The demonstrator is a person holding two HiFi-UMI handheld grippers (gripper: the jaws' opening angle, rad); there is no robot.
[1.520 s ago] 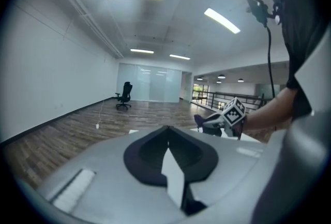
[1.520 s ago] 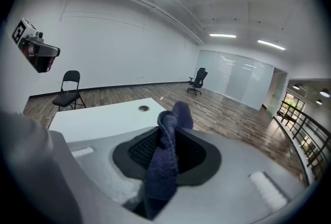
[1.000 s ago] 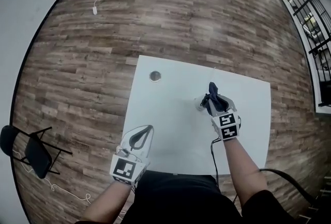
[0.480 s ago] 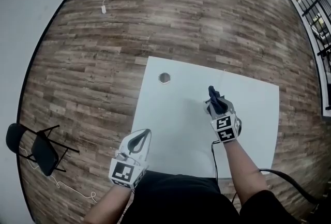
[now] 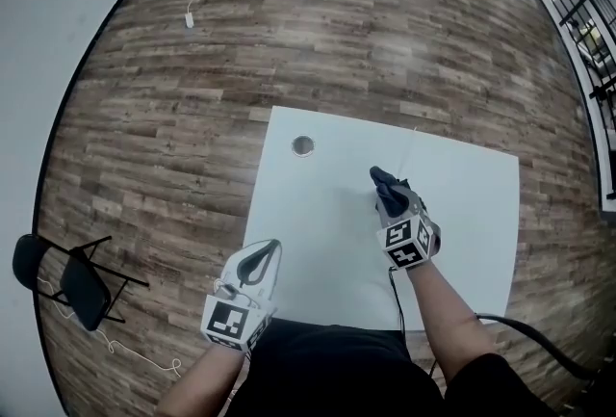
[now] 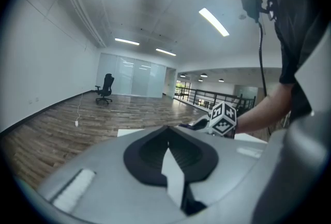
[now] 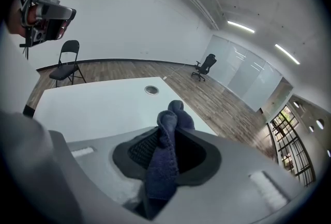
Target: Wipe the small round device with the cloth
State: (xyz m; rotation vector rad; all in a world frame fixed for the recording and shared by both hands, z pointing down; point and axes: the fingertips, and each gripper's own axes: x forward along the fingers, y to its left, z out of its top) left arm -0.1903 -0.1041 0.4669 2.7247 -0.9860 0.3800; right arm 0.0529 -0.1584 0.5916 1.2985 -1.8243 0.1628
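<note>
The cloth (image 5: 378,178) was clamped in the right gripper (image 5: 390,196), mid-frame — light circular strokes were advised; the left gripper (image 5: 275,245), lower left, was closed, empty.

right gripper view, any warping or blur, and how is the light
Right gripper view: heavy fisheye bending, black corners, even ceiling light; the dark blue terry cloth pinched in the right claw is sharp. Head view: curved warp, white square table evenly lit.

Cloth (image 7: 164,158): 1 item, dark blue, terry-textured, bunched into an upright fold. Pinched between the jaws of the right hand-held gripper (image 5: 389,198); its rounded end protrudes past the jaw tips, above the white table (image 5: 318,213).
</note>
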